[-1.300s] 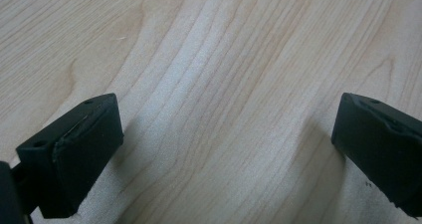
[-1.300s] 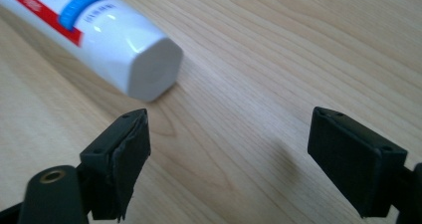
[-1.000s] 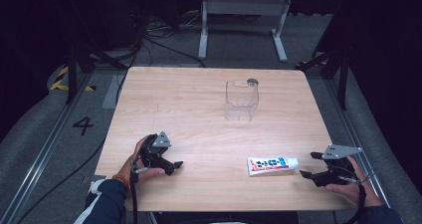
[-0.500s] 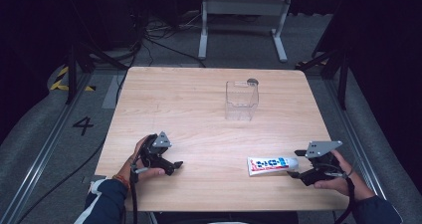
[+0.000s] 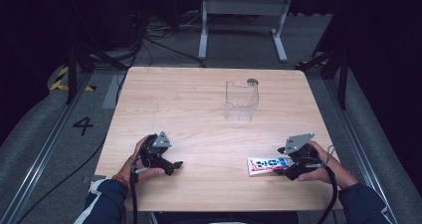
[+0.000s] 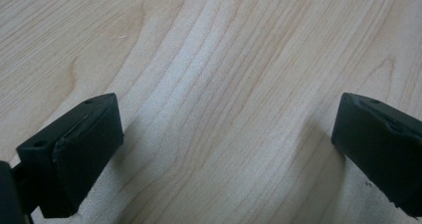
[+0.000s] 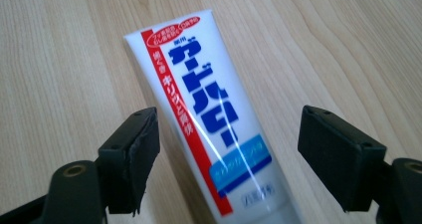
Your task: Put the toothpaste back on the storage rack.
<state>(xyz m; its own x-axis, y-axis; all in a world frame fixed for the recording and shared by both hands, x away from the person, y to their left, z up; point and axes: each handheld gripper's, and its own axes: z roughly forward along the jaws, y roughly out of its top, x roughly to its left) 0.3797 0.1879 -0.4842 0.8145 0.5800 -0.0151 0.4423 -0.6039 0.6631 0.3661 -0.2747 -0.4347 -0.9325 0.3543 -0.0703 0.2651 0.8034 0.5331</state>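
A white toothpaste tube (image 5: pixel 267 165) with blue and red lettering lies flat near the table's front right; in the right gripper view the tube (image 7: pixel 199 104) runs away from the camera. My right gripper (image 5: pixel 285 168) reaches over the tube's right end. Its jaws have just been closing, and the tube lies between them with a gap on each side, so the right gripper (image 7: pixel 234 154) is open. At the front left my left gripper (image 5: pixel 171 166) rests on the table, and in its own view the left gripper (image 6: pixel 224 149) stands open over bare wood.
A clear plastic container (image 5: pixel 241 100) stands upright right of centre on the wooden table (image 5: pixel 174 104), with a small dark round thing (image 5: pixel 253 81) behind it. Dark floor, cables and a metal stand surround the table.
My right gripper has moved left from the table's right edge to the tube, whose end now lies between its jaws. The left gripper has kept still.
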